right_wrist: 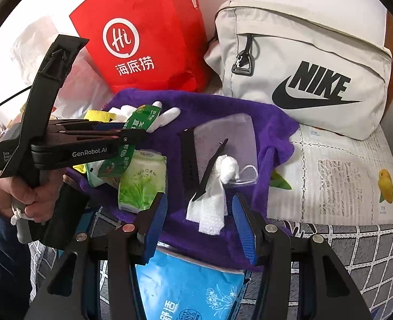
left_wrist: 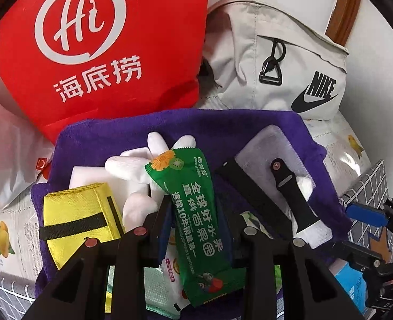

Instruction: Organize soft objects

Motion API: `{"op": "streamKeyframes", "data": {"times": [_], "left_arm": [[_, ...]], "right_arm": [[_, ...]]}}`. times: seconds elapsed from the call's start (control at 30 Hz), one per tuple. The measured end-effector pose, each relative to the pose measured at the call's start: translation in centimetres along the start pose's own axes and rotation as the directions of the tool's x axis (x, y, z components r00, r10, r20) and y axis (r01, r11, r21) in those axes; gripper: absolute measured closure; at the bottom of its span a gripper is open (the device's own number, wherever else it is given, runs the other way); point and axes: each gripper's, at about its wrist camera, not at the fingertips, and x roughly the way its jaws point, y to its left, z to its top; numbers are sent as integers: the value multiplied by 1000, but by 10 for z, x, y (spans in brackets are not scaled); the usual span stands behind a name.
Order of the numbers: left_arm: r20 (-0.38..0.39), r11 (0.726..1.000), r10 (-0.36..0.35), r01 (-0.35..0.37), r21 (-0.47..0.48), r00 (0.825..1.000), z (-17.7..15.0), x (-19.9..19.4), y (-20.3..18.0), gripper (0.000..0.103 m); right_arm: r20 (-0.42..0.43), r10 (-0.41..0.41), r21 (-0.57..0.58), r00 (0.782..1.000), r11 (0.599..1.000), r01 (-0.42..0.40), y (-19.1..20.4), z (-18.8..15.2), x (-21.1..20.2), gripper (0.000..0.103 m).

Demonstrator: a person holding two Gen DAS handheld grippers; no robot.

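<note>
My left gripper point(left_wrist: 196, 213) is shut on a green snack packet point(left_wrist: 196, 208) and holds it above a purple towel point(left_wrist: 223, 125). The packet also shows in the right wrist view point(right_wrist: 132, 128), pinched in the left gripper point(right_wrist: 127, 133). On the towel lie white gloves point(left_wrist: 137, 165), a yellow pouch point(left_wrist: 76, 218), a clear case point(right_wrist: 225, 138) with a black strap point(right_wrist: 209, 170), a crumpled white tissue point(right_wrist: 215, 202) and a green tissue pack point(right_wrist: 143, 178). My right gripper point(right_wrist: 200, 224) is open and empty, just before the white tissue.
A red paper bag point(right_wrist: 148, 32) and a white Nike bag point(right_wrist: 303, 66) stand behind the towel. A blue tissue pack point(right_wrist: 191, 288) lies under my right gripper. Newspaper point(right_wrist: 343, 176) covers the surface at right, over a grey grid cloth point(right_wrist: 356, 245).
</note>
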Motion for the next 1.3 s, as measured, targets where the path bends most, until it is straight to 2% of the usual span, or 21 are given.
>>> {"op": "streamKeyframes", "data": {"times": [0.2,0.4,0.47,0.6,0.67,0.73,0.93,1.03,1.1,1.13,1.23,1.3], "left_arm": [[-3,1000,-7,6,-14,1000,-2,-2,5,67],[-16,1000,16,-16,-8,1000,-7,-10,6,54],[-6,1000,23,-23,-6,1000,-8,-16,6,47],[22,998,55,-54,-8,998,-6,-31,6,42],[39,996,84,-84,-6,996,-6,-39,7,35],[48,994,106,-106,-15,993,-7,-49,9,34],[71,993,108,-105,-44,992,-22,-81,15,32],[72,992,119,-115,-51,990,-36,-95,14,32],[78,992,117,-113,-57,990,-47,-107,12,27],[81,992,119,-114,-60,990,-52,-111,11,22],[86,991,124,-119,-64,988,-70,-127,6,20],[85,991,114,-108,-74,990,-83,-137,4,18]], "right_arm": [[-5,-5,2,1000,1000,5,-1,-1,-1,52],[-1,-15,-1,1000,1000,15,0,-4,-9,52],[4,-17,2,1000,1000,17,0,-5,-13,52],[16,-21,6,1000,1000,21,1,-8,-25,52],[20,-25,8,999,1000,25,1,-9,-31,52],[27,-27,7,999,1000,27,3,-11,-38,52],[48,-38,1,998,999,38,13,-19,-56,52],[62,-59,-9,996,998,60,21,-24,-66,47],[70,-66,-12,995,998,67,27,-28,-72,44],[73,-74,-15,995,997,76,31,-30,-75,41],[87,-106,-16,991,994,108,39,-36,-83,28],[89,-111,-5,990,994,112,43,-40,-87,26]]}}
